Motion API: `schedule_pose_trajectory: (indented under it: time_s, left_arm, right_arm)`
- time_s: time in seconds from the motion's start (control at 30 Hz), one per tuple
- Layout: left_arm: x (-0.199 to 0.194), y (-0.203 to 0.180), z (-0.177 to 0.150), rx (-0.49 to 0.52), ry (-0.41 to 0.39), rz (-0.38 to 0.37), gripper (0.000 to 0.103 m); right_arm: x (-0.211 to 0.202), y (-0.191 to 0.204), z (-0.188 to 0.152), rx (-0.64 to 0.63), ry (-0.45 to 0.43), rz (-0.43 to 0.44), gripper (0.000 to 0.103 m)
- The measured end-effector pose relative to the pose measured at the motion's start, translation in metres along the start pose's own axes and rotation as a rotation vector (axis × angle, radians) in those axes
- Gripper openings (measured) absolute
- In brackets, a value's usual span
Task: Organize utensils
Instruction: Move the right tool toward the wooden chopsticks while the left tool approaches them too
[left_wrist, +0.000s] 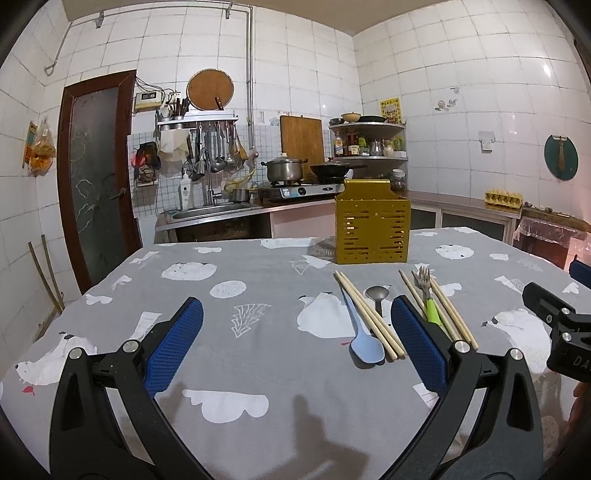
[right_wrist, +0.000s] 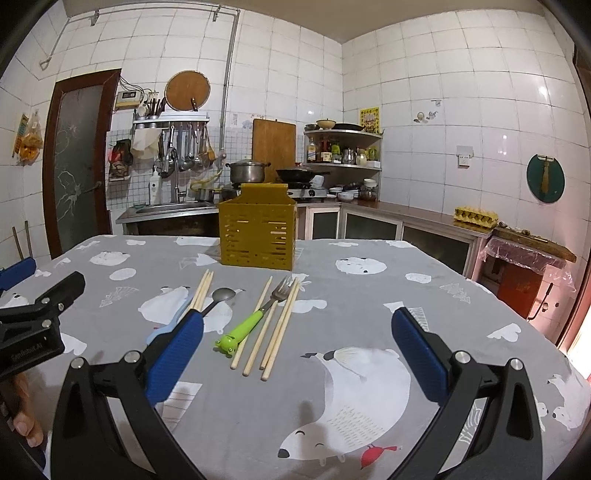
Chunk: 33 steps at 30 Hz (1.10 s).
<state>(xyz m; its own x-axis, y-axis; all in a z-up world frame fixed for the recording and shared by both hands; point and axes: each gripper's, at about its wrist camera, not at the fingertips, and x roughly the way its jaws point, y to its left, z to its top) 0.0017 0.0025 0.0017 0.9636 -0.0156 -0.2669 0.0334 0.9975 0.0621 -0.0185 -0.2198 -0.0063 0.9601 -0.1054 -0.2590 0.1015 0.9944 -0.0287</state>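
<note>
Both grippers were wide open and empty, left gripper (left_wrist: 295, 343) and right gripper (right_wrist: 297, 350) hovering over the table (right_wrist: 461, 266); all utensils lay loose on the cloth in front of the yellow slotted caddy (right_wrist: 257, 236): chopsticks (right_wrist: 275, 328), green-handled fork (right_wrist: 255, 319), metal spoon (right_wrist: 221, 297), blue spoon (left_wrist: 364, 339). Likely all light and stiff. The thin chopsticks looked prone to rolling or slipping, so I'd pinch mid-length across the shaft, and take the fork by its chunky handle.
</note>
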Motion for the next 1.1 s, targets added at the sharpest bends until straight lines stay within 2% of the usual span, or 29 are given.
schedule_pose_trajectory:
  time_s: [0.3, 0.57, 0.63, 0.8, 1.0, 1.1]
  left_arm:
    - [0.016, -0.003, 0.003, 0.019, 0.091, 0.004, 0.098]
    - [0.051, 0.001, 0.028, 0.043, 0.178, -0.02, 0.098]
    - [0.065, 0.003, 0.038, 0.038, 0.203, -0.036, 0.098]
    - [0.105, 0.005, 0.06, 0.03, 0.25, -0.047, 0.098]
    - [0.151, -0.001, 0.081, 0.029, 0.268, -0.039, 0.098]
    - [0.175, -0.009, 0.092, 0.037, 0.282, -0.057, 0.098]
  right_arm:
    - [0.018, 0.002, 0.005, -0.022, 0.083, 0.04, 0.099]
    - [0.052, 0.0, 0.023, -0.005, 0.154, 0.102, 0.099]
    - [0.062, 0.001, 0.032, -0.017, 0.162, 0.096, 0.099]
    - [0.084, 0.001, 0.057, -0.055, 0.107, 0.032, 0.099]
    - [0.146, -0.006, 0.076, -0.074, 0.216, 0.01, 0.099]
    - [0.182, -0.017, 0.079, -0.037, 0.294, 0.003, 0.099]
